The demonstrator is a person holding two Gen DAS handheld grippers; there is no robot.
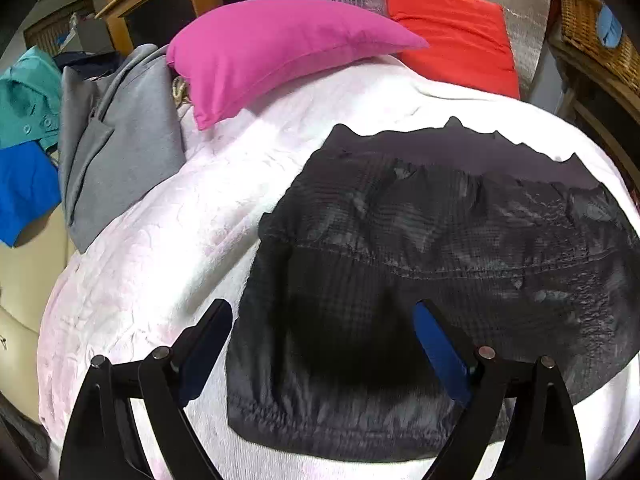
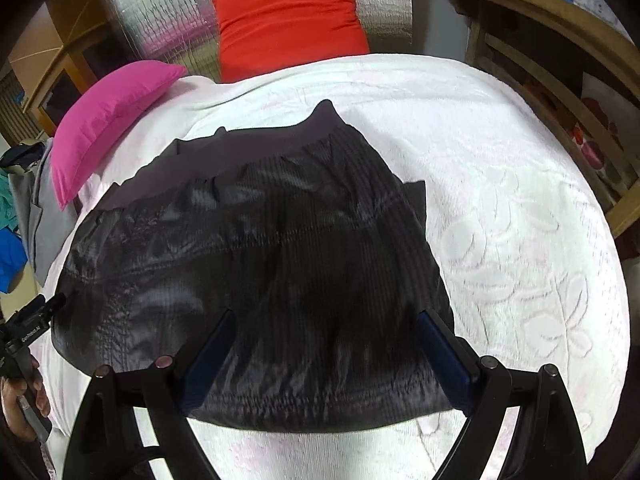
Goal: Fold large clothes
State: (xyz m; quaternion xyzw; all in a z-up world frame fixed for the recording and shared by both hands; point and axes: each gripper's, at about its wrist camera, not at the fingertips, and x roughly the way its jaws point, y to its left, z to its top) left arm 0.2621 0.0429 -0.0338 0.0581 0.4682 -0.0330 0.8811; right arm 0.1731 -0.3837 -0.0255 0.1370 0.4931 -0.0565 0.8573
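On the white embossed bedspread [image 2: 500, 208] you have the dark, shiny quilted garment [image 2: 280, 248] lying folded into a compact block, near the middle of the bed. Your left gripper [image 1: 324, 318] hangs over its near-left corner, fingers spread wide, gripping nothing. Your right gripper [image 2: 326, 330] hangs over its near edge, likewise released and empty. Behind: magenta pillow [image 1: 272, 48], red cushion [image 2: 288, 16], grey folded clothing [image 1: 120, 136] at far left.

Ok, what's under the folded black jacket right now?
The black quilted jacket lies flat on the white embossed bedspread, which shows all around it. Whatever sits directly beneath the jacket is covered, so nothing else can be confirmed there.
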